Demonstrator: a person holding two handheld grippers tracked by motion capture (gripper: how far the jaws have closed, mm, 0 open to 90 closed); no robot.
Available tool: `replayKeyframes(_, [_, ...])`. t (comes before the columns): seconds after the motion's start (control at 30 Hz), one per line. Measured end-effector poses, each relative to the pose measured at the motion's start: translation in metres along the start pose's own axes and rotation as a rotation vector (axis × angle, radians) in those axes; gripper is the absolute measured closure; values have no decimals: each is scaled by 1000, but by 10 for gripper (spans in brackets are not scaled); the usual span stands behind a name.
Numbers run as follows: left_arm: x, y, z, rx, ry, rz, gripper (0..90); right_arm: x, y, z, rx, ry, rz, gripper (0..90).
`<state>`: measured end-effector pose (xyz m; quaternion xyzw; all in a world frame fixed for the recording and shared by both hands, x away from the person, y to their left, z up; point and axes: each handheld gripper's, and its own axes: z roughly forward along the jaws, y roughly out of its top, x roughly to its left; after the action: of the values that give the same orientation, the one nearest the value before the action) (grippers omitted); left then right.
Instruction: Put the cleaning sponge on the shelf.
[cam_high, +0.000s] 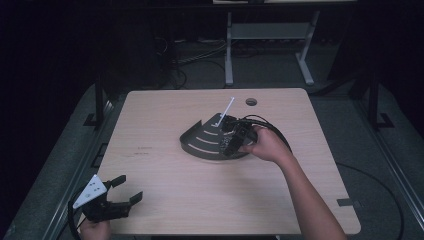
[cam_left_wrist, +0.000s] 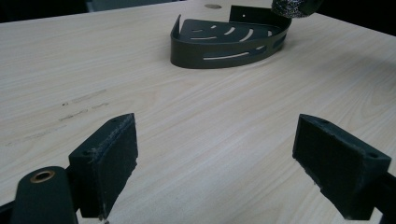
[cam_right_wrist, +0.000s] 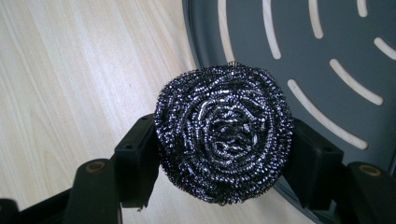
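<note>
A round, dark, shiny steel-wool scourer (cam_right_wrist: 224, 133) sits gripped above the rim of the slotted grey corner tray (cam_right_wrist: 299, 42).

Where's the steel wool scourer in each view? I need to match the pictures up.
High view: not discernible; the right gripper sits over the corner rack near table centre.
Left gripper view: scourer at the top edge, right of centre, above the rack.
Right gripper view: scourer at centre, clamped between the jaws, over the rack's edge.
Shared landmark: the slotted dark rack.
</note>
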<state>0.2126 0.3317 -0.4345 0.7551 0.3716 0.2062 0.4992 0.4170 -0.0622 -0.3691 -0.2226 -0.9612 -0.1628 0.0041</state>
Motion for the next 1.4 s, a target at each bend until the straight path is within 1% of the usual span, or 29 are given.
replayKeyframes(0.17, [0,0,0,1,-2,3,133,-3,3,0,3,-8,-2,336])
replayKeyframes(0.27, [0,0,0,0,-2,1,133,-6,5,0,-9,3,6,336])
replayKeyframes(0.53, [0,0,-1,-4,-2,-2,133,-14,14,3,13,-8,12,336])
replayKeyframes(0.57, [0,0,-1,-3,-2,-1,133,-17,16,3,-4,-2,20,336])
replayKeyframes(0.63, [0,0,-1,-4,-3,-1,133,-19,16,3,-12,7,28,336])
replayKeyframes(0.67, [0,0,-1,-5,-1,-1,133,-21,17,5,-15,5,32,336])
replayKeyframes(0.8, [0,1,-1,-6,-3,-2,133,-30,17,15,2,-3,54,334])
replayKeyframes(0.83, [0,1,-1,-6,-3,-3,133,-30,17,15,2,-3,54,334])
replayKeyframes(0.9, [0,1,-1,-8,-4,-2,133,-34,18,20,6,-7,71,334])
replayKeyframes(1.03, [0,1,-1,-7,-5,-4,133,-36,19,25,15,-2,78,334])
replayKeyframes(1.07, [0,1,-1,-7,-5,-3,133,-39,19,28,15,-1,86,334])
replayKeyframes(1.17, [0,0,-1,-6,-4,-4,133,-41,19,31,16,-5,91,334])
replayKeyframes(1.23, [0,0,-1,-8,-3,-4,133,-45,19,34,13,-8,105,334])
replayKeyframes(1.3, [0,0,-1,-8,-3,-4,133,-47,19,35,11,-10,110,333])
replayKeyframes(1.33, [0,0,-1,-8,-3,-3,133,-48,20,37,7,-3,121,332])
replayKeyframes(1.4, [1,1,-1,-6,-4,-3,133,-49,20,37,4,-5,122,332])
